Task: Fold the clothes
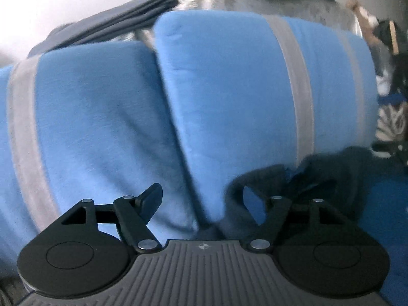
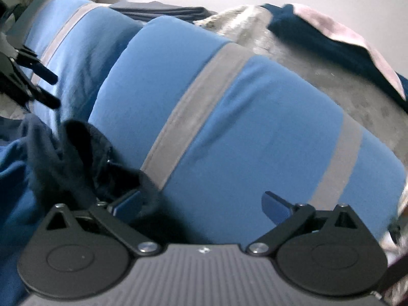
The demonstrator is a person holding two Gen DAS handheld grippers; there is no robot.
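Note:
A light blue garment with grey stripes point(image 1: 224, 81) point(image 2: 267, 132) lies folded in two thick bundles side by side on a grey bed cover. Its dark navy ribbed end point(image 1: 318, 173) point(image 2: 76, 153) is bunched at the near edge. My left gripper point(image 1: 201, 199) hovers open over the fold between the bundles, its right finger by the dark end, nothing pinched. My right gripper point(image 2: 201, 201) stands wide open above the right bundle, its left finger beside the dark end. In the right wrist view the left gripper point(image 2: 49, 88) shows at the left edge, fingers apart.
A stack of folded dark grey-blue clothes point(image 1: 127, 17) point(image 2: 163, 10) sits behind the blue garment. A navy and pink cloth point(image 2: 331, 38) lies at the back right on the shaggy grey cover point(image 2: 306, 81). Mixed clutter point(image 1: 387, 51) stands to the right. A white wall is behind.

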